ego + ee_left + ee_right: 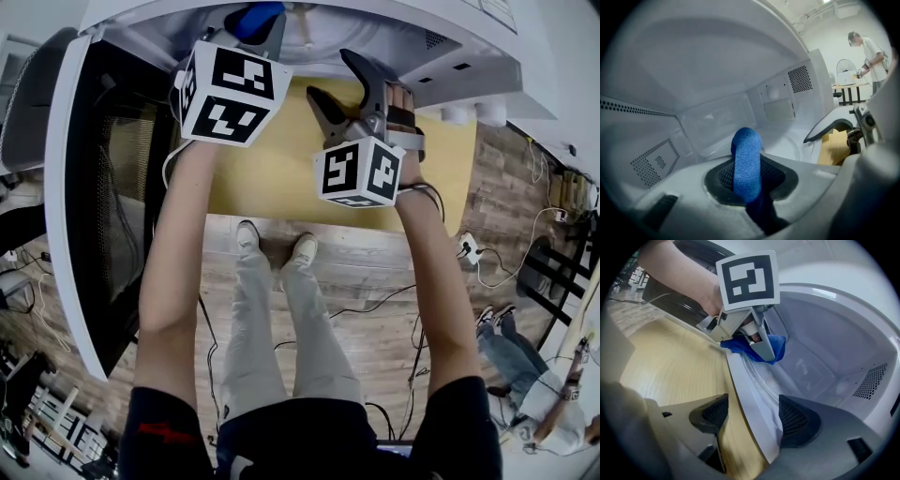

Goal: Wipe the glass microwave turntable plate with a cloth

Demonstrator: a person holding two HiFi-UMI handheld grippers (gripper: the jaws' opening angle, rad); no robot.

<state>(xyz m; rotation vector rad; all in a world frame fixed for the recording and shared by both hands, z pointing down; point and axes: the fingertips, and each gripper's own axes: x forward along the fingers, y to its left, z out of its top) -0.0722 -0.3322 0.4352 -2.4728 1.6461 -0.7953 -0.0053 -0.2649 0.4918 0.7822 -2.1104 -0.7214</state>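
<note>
My left tool (pixel 747 187) is clamped on a folded blue woven cloth (pixel 747 161), which stands up between the dark ribbed pads and points into the cavity of the white microwave oven (pixel 740 61). From the right gripper view, that cloth hangs at twelve o'clock, low over the oven's front lip, just beside what I take for the ridged rim of the clear glass turntable plate (pixel 757 378), lying on the cavity floor. I cannot tell whether cloth and glass are touching. My right tool (pixel 752 416) holds nothing. Its jaws are spread wide, one over the yellow wooden worktop (pixel 670 366) at nine o'clock, the other inside the cavity at three, with the lip and plate edge between them. I judge the wipe is only at its start. Next I should press the cloth flat onto the glass and sweep round, steadying the rim with the right tool so the plate does not spin.
</note>
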